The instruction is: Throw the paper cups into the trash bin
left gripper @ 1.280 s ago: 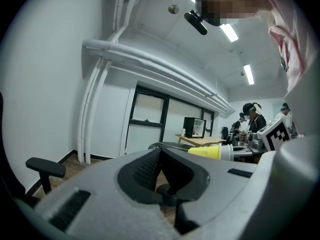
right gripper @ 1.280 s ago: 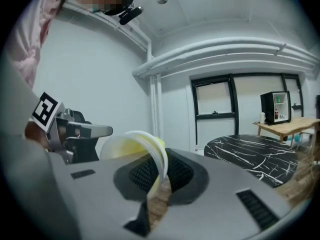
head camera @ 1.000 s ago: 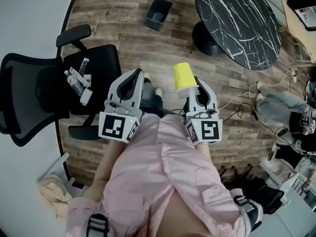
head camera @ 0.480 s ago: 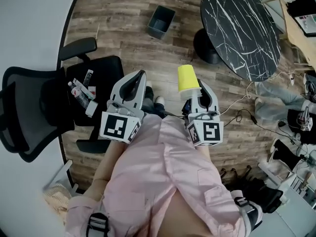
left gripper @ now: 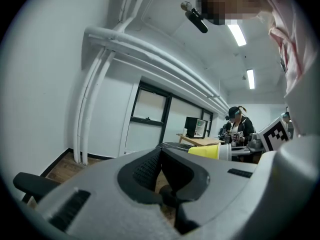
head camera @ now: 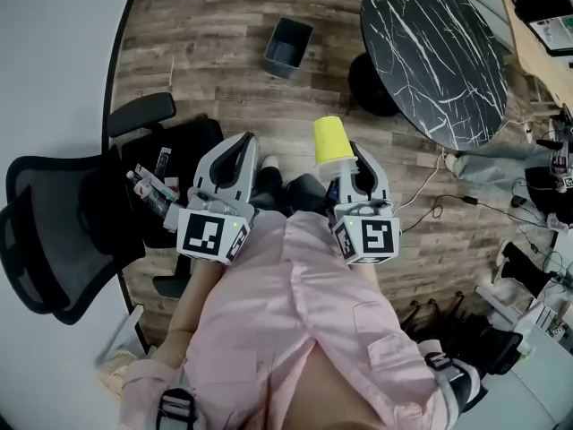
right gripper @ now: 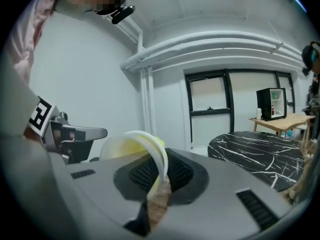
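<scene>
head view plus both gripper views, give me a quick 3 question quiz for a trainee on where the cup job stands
1. True or false: the yellow paper cup is already inside the trash bin.
2. The left gripper is: A) shut on a cup, B) shut with nothing in it, C) wide open.
3. Fill in: the cup's rim is clamped by the ___ gripper.

Key: 1 false, the bin stands apart on the floor; 2 B; 3 right gripper.
</scene>
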The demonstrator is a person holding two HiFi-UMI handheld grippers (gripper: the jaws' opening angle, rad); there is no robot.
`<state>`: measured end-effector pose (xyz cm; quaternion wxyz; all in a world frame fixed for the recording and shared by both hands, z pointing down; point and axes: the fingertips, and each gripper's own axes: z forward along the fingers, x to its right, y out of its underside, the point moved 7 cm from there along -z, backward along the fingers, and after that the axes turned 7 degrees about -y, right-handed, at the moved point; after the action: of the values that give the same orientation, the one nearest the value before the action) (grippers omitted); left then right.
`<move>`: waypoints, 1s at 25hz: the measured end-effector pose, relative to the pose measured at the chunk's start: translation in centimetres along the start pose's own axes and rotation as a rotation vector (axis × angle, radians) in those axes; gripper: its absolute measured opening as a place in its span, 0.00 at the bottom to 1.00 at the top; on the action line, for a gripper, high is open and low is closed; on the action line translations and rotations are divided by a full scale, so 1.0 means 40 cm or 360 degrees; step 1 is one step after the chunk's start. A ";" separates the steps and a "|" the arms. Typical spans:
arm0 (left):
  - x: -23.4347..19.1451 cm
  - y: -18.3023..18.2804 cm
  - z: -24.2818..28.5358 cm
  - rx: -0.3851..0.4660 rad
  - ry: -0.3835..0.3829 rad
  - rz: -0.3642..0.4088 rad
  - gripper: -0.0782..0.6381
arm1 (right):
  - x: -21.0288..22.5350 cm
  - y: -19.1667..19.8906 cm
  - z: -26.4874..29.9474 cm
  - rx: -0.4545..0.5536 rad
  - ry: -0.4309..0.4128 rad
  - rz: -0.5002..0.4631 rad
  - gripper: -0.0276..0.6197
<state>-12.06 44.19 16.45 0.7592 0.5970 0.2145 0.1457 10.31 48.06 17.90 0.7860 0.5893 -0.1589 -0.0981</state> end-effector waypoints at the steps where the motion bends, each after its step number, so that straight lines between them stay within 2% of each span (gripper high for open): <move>1: -0.006 0.003 0.002 -0.0005 -0.0003 -0.0007 0.13 | -0.002 0.002 0.005 -0.0007 0.0000 -0.0002 0.11; 13: -0.013 -0.003 0.075 -0.0028 -0.0037 -0.0057 0.13 | 0.059 -0.010 0.057 -0.0050 0.0006 0.0008 0.11; 25: -0.004 -0.054 0.236 0.0047 -0.0160 -0.0062 0.13 | 0.217 -0.073 0.180 -0.0001 -0.0084 -0.0027 0.11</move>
<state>-7.56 35.63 16.21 0.7629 0.6103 0.1898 0.0975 15.84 37.82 18.11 0.7809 0.5875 -0.1746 -0.1205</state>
